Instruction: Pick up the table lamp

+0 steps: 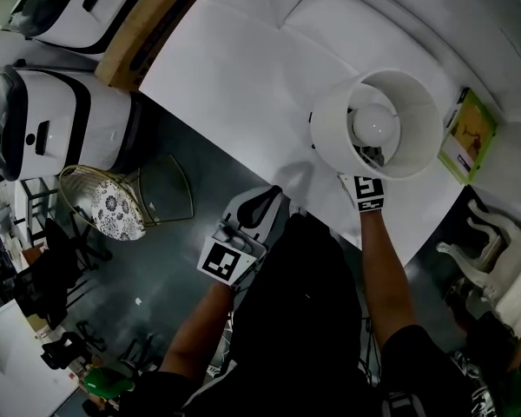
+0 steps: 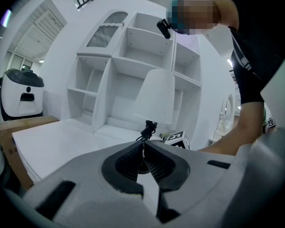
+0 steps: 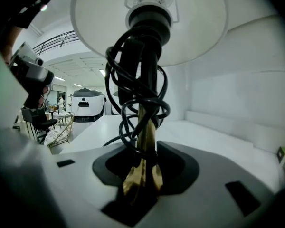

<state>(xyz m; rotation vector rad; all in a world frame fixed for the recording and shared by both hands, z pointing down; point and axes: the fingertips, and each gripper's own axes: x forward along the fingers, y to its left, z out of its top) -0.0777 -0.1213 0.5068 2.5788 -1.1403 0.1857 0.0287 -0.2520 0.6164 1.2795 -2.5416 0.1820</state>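
Note:
The table lamp has a white drum shade (image 1: pixel 378 124) seen from above with its bulb (image 1: pixel 373 124) showing, over the near right of the white table (image 1: pixel 234 76). My right gripper (image 1: pixel 366 185) reaches under the shade. In the right gripper view it (image 3: pixel 143 161) is shut on the lamp's brass stem (image 3: pixel 145 132), which has a black cord (image 3: pixel 133 89) wound round it below the shade (image 3: pixel 147 23). My left gripper (image 1: pixel 253 215) hovers at the table's front edge, shut and holding nothing (image 2: pixel 143 144). From there the shade (image 2: pixel 156 96) stands ahead; the lamp's base is hidden.
A green book (image 1: pixel 469 137) lies right of the lamp. A cardboard box (image 1: pixel 143 29) and two white machines (image 1: pixel 52 120) stand left of the table, with a gold wire chair (image 1: pixel 113 202) on the dark floor. A white shelf unit (image 2: pixel 133 70) backs the table.

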